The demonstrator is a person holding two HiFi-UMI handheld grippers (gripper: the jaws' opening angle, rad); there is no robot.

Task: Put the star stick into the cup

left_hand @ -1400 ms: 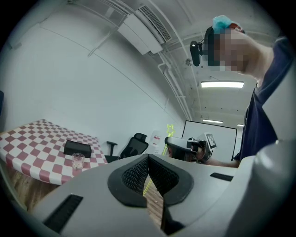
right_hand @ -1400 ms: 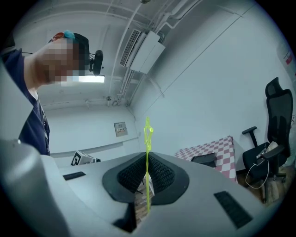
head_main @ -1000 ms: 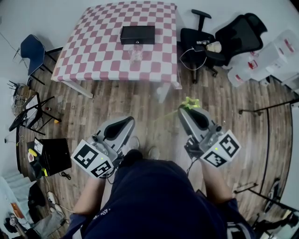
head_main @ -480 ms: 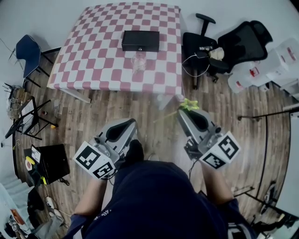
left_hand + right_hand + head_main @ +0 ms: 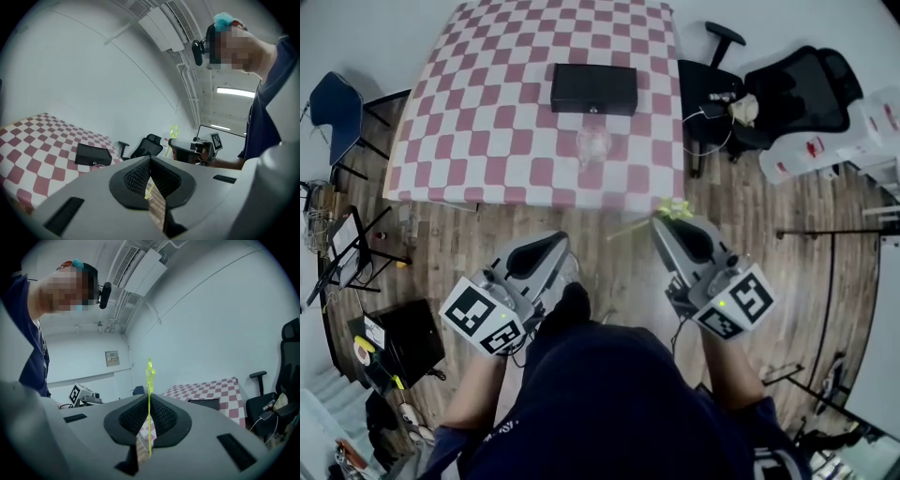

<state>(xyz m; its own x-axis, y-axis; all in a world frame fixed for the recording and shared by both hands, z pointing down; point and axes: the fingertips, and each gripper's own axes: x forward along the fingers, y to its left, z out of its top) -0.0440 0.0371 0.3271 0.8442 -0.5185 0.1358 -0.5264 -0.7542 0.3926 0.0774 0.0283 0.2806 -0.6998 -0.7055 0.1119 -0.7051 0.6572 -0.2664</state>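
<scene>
My right gripper (image 5: 667, 223) is shut on the thin yellow-green star stick (image 5: 676, 208). The star stands up above the jaws (image 5: 149, 373) and the stick's lower end slants left below them. A clear cup (image 5: 593, 145) stands on the red-and-white checkered table (image 5: 487, 150), just in front of a black box (image 5: 593, 89). Both grippers are held over the wooden floor, short of the table's near edge. My left gripper (image 5: 549, 246) is level with the right one; its jaws (image 5: 150, 160) are shut with nothing in them.
Two black office chairs (image 5: 795, 86) and white containers (image 5: 862, 122) stand right of the table. A blue chair (image 5: 331, 105), folding stands (image 5: 347, 246) and a black case (image 5: 405, 328) are on the left. The person's legs fill the bottom of the head view.
The person has walked towards the table, which now looks nearer and larger. Both grippers moved forward with them, the stick still in the right one.
</scene>
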